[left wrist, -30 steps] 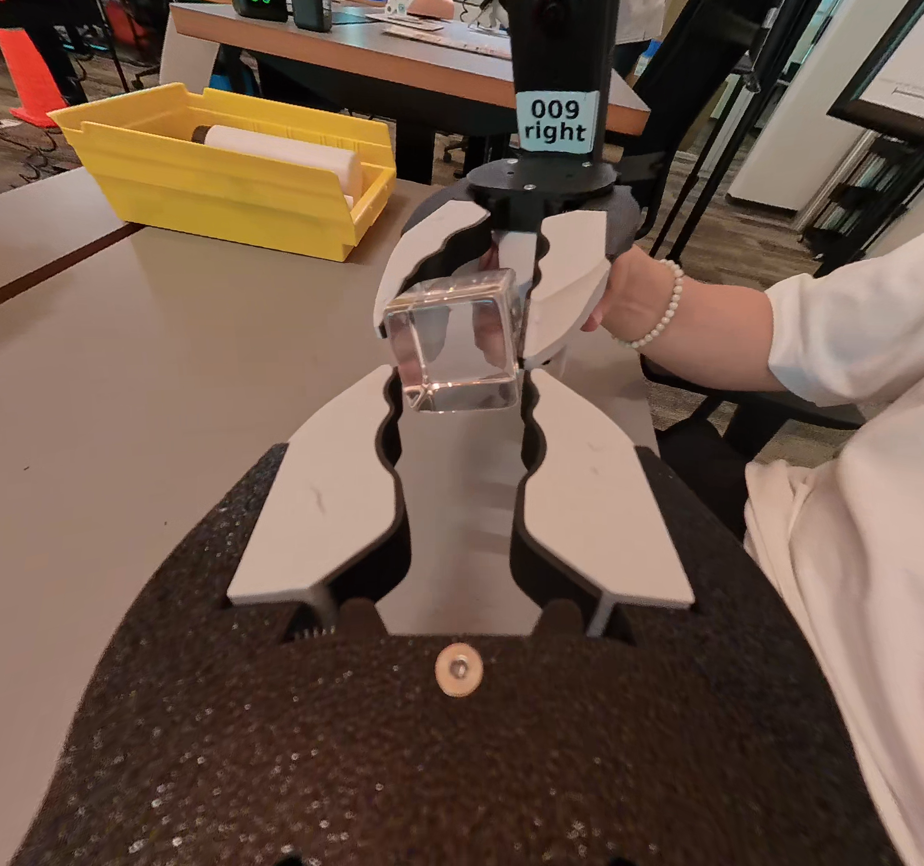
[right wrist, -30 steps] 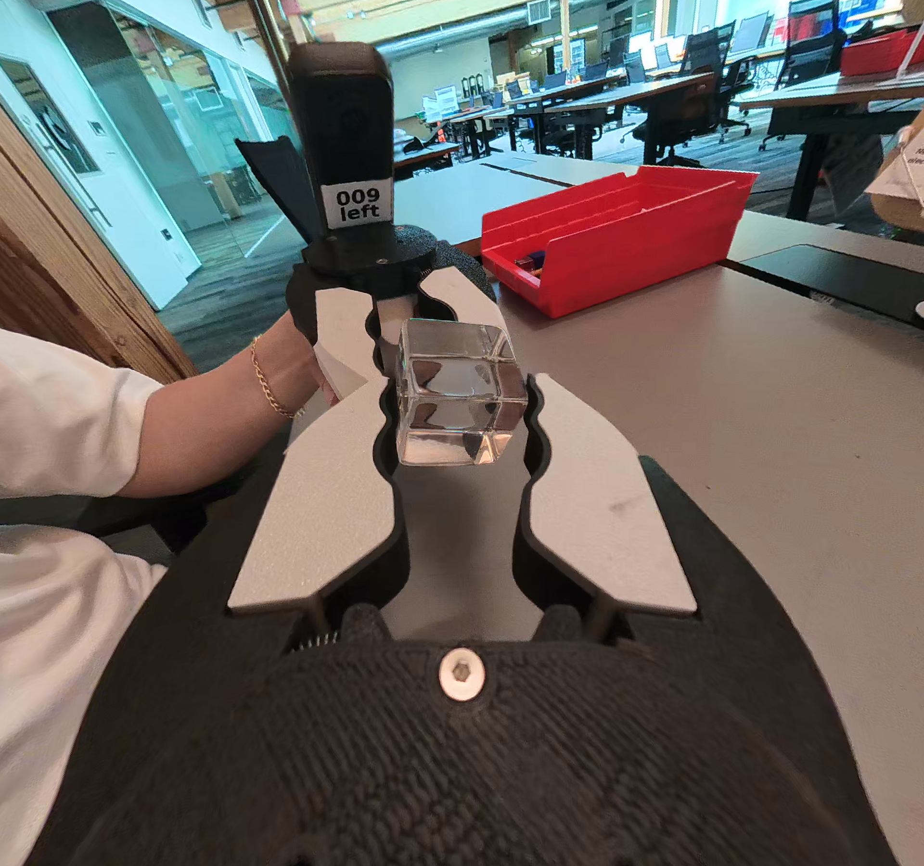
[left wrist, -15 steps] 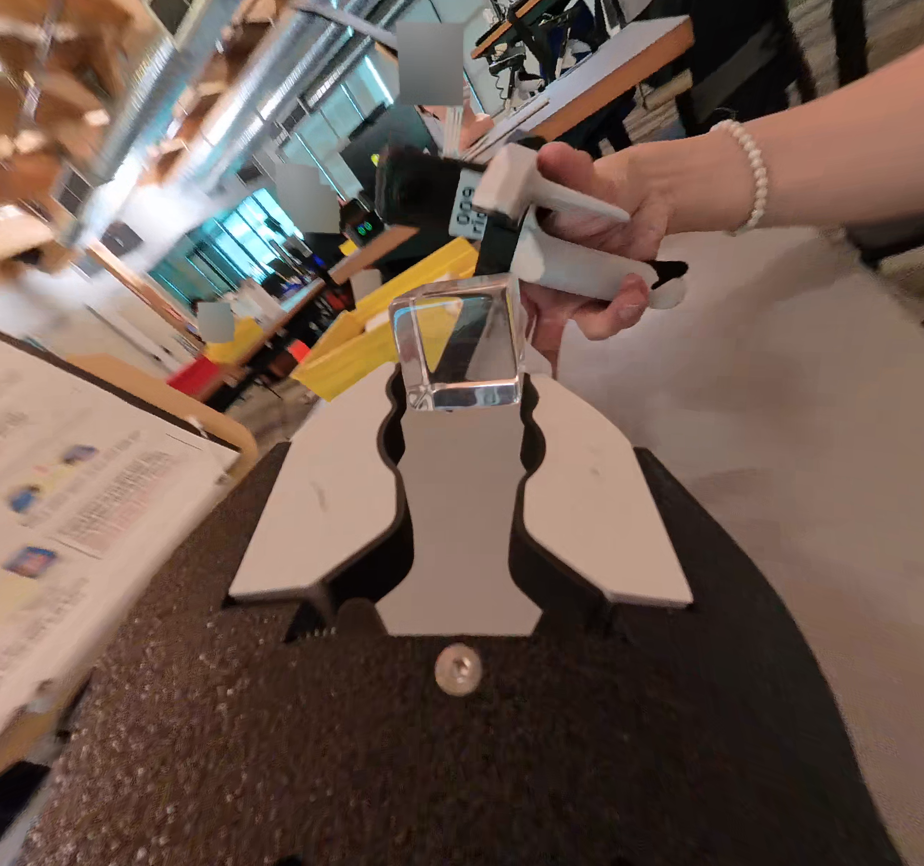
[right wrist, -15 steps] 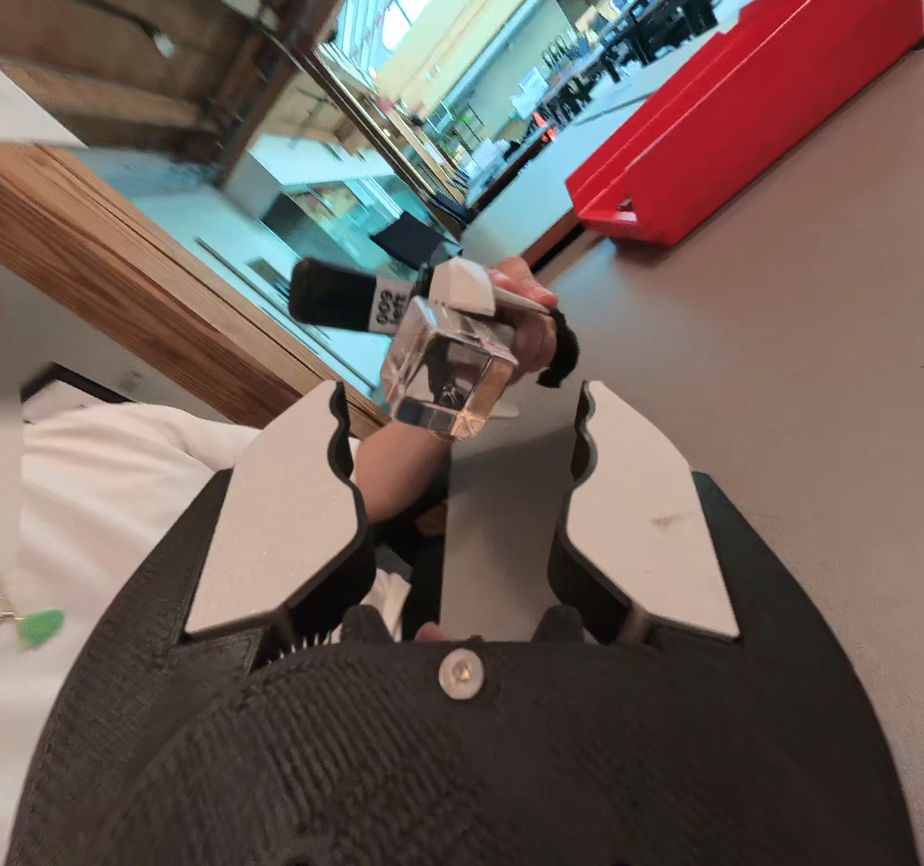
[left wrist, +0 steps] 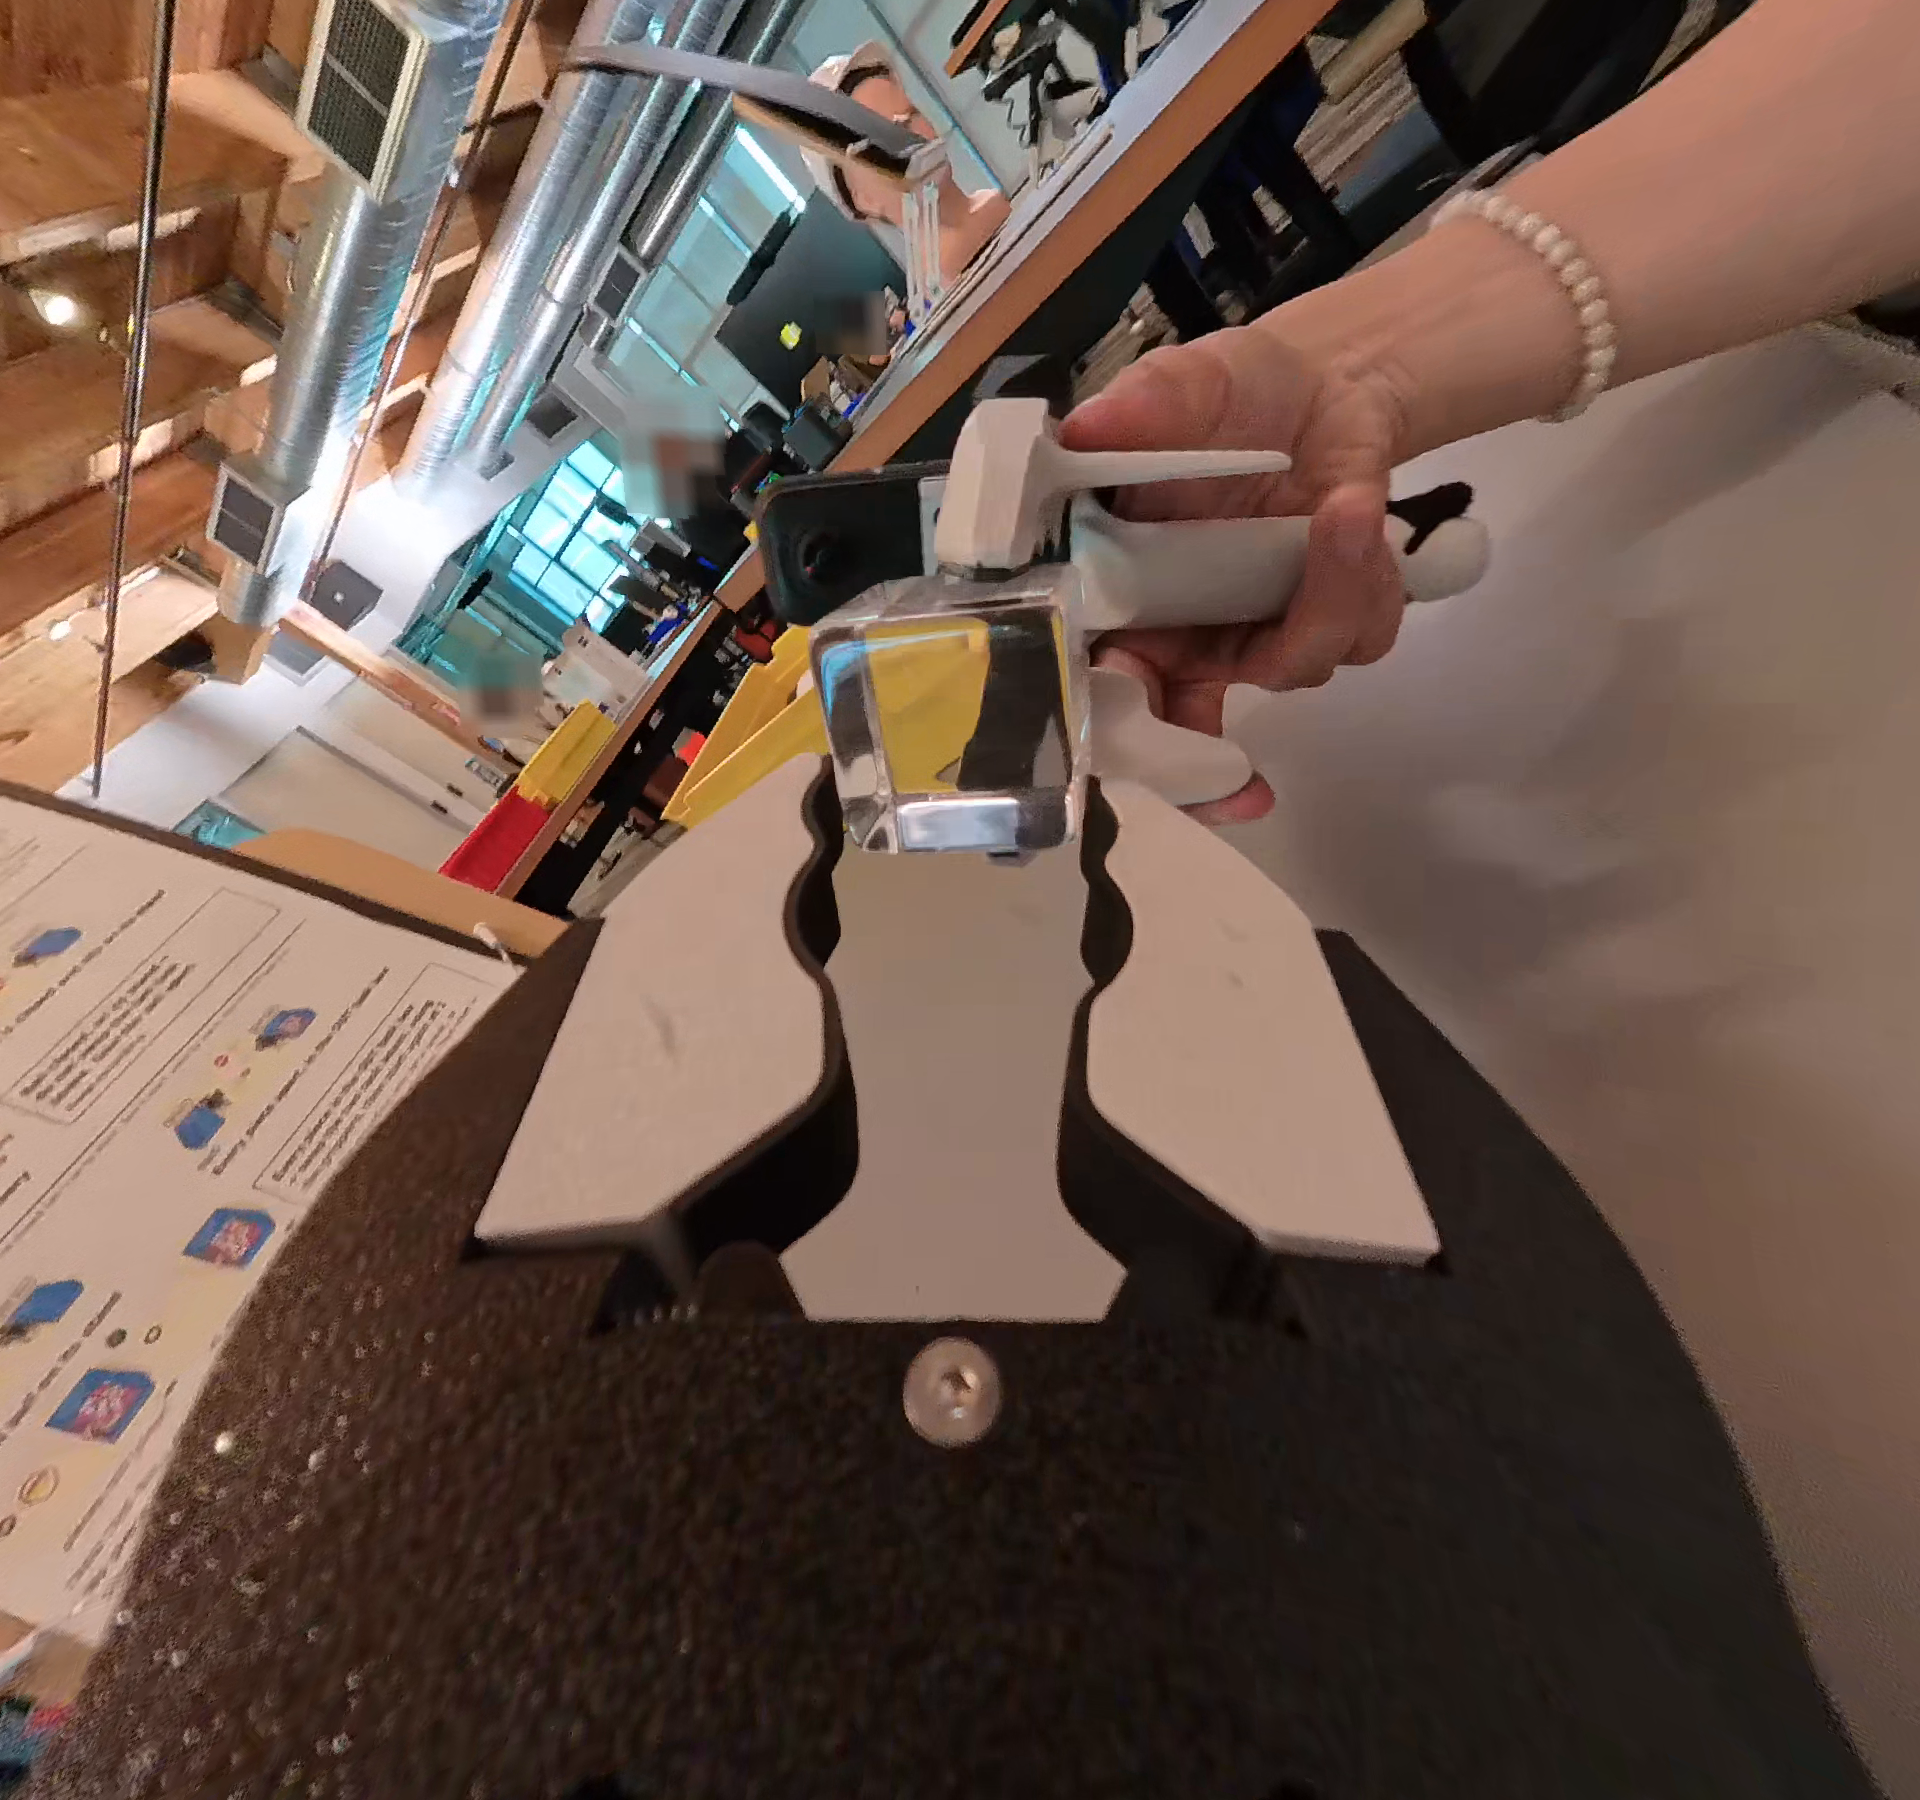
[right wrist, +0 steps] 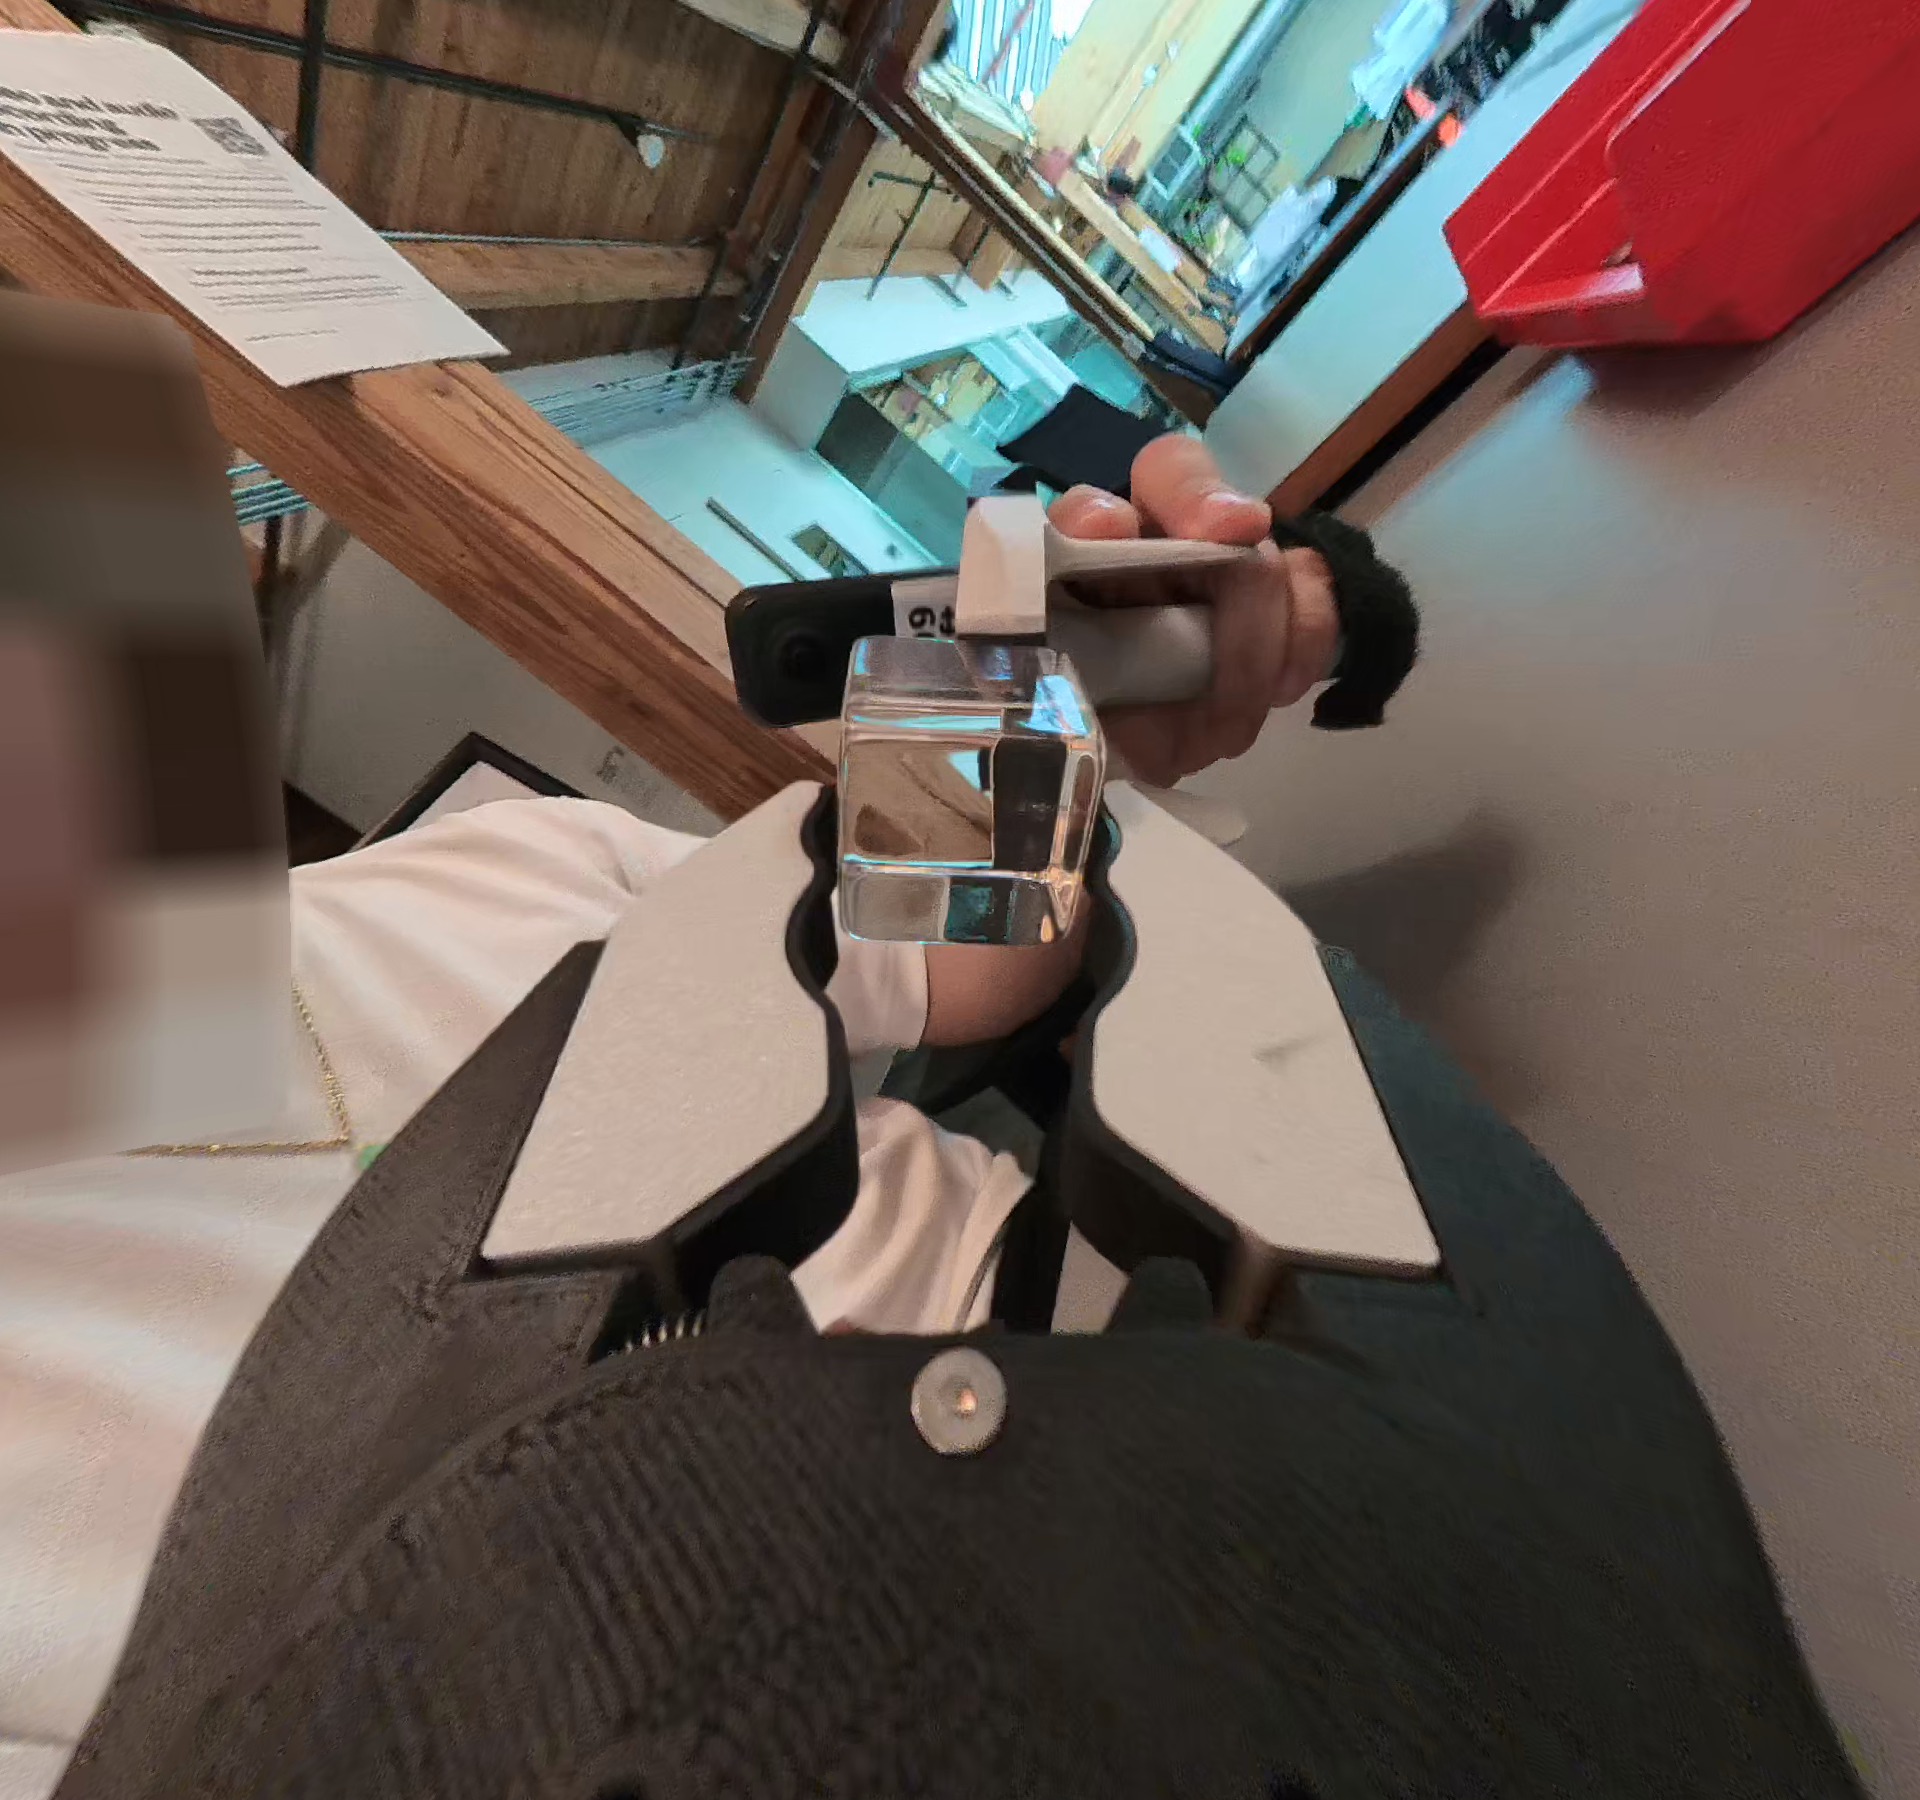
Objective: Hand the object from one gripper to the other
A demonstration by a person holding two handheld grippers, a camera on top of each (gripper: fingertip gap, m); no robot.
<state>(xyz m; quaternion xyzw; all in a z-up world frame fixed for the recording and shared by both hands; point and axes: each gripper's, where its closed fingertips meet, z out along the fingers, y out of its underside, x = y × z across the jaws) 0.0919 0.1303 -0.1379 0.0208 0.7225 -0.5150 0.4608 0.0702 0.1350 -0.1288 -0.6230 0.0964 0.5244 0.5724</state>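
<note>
Clear cube (left wrist: 951,722), off the counter (left wrist: 1621,815), caught at the very tips of both pairs of tongs at once.

Left tongs (left wrist: 956,792): closed on the cube, one finger against each side, cube at the far end of the gap, its near face just past the fingertips. The rest of the slot behind it is bare.

Right tongs (right wrist: 961,820): also drawn in to the cube's width, fingers meeting its two sides at the tips. Grip looks closed.

The two pairs sit crosswise. From the left wrist view, the right tongs' white fingers show edge-on, one above the cube and one below. The right wrist view shows the left pair the same way.

Hand (left wrist: 1278,545) with a pearl bracelet (left wrist: 1558,296) wraps the right tongs' handle, beyond and to the right of the cube.

Yellow bin (left wrist: 748,722) beyond the left tongs' tips, partly seen through the cube. Printed sheet (left wrist: 156,1127) to their left. Red bin (right wrist: 1714,140) far right of the right tongs.
</note>
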